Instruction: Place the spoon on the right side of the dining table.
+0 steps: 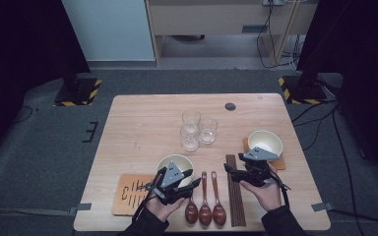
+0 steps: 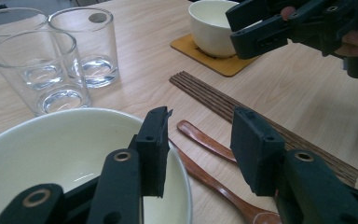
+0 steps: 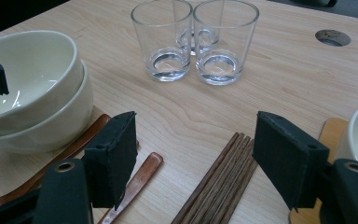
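Step in hand: taking hold of the upper bowl [image 3: 28, 60], which sat tilted inside the lower bowl [image 3: 60, 121] at the near left of the worktop [image 1: 142, 118]. You had your left gripper [image 2: 203, 116] set across its rim, one of the fingers [image 2: 154, 149] inside the bowl and the other outside. The gap was narrow but not closed, with space showing on the outer side, so I judged the rim not yet clamped.

Your right gripper [image 3: 196, 123] hovered with fingers wide and empty above the chopsticks [image 3: 219, 182].

Next move, in my judgement: close the left fingers onto the rim, then lift straight up so the lower bowl stays put. The empty mat [image 1: 130, 194] lay just beside the stack and looked the likely destination.

Hard to make out:
- Whether the inner finger touched the bowl wall could not be told.
- The other bowl [image 2: 212, 28] on its coaster [image 2: 214, 63] was partly covered by your right gripper.
- One of the glasses [image 3: 163, 37] stood largely behind the other two.
- The stack hid parts of the spoons [image 2: 205, 142].
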`<state>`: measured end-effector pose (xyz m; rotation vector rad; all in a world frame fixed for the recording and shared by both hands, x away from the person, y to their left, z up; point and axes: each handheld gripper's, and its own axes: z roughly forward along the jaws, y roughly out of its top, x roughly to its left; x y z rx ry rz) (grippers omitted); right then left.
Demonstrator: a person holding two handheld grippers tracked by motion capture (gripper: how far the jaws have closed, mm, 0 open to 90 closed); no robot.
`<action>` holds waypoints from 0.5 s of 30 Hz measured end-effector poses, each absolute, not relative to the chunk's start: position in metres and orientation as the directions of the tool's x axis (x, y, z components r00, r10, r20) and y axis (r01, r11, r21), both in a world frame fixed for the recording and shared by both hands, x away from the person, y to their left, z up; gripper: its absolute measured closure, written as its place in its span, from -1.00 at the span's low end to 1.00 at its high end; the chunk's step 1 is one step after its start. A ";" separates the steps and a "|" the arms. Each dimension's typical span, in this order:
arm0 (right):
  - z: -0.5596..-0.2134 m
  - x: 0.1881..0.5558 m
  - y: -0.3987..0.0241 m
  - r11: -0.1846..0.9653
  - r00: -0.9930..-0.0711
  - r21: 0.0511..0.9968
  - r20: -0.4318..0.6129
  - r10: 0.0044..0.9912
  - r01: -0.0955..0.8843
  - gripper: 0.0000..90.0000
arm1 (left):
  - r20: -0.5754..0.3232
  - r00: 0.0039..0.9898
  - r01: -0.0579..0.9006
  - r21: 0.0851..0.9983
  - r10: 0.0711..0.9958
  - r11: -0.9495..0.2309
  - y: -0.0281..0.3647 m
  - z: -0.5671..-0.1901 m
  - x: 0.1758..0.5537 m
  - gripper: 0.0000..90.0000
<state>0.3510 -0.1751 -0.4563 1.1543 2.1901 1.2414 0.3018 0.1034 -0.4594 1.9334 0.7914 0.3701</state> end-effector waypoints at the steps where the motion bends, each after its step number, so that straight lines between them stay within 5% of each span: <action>1: -0.457 0.351 -0.175 0.275 -0.595 0.837 0.073 0.800 0.473 -0.32 | -0.075 0.744 0.369 0.875 0.664 -0.314 0.102 -0.460 0.301 0.25; 15: -0.460 0.350 -0.171 0.281 -0.606 0.834 0.078 0.792 0.475 -0.32 | -0.074 0.762 0.372 0.863 0.643 -0.341 0.091 -0.465 0.295 0.29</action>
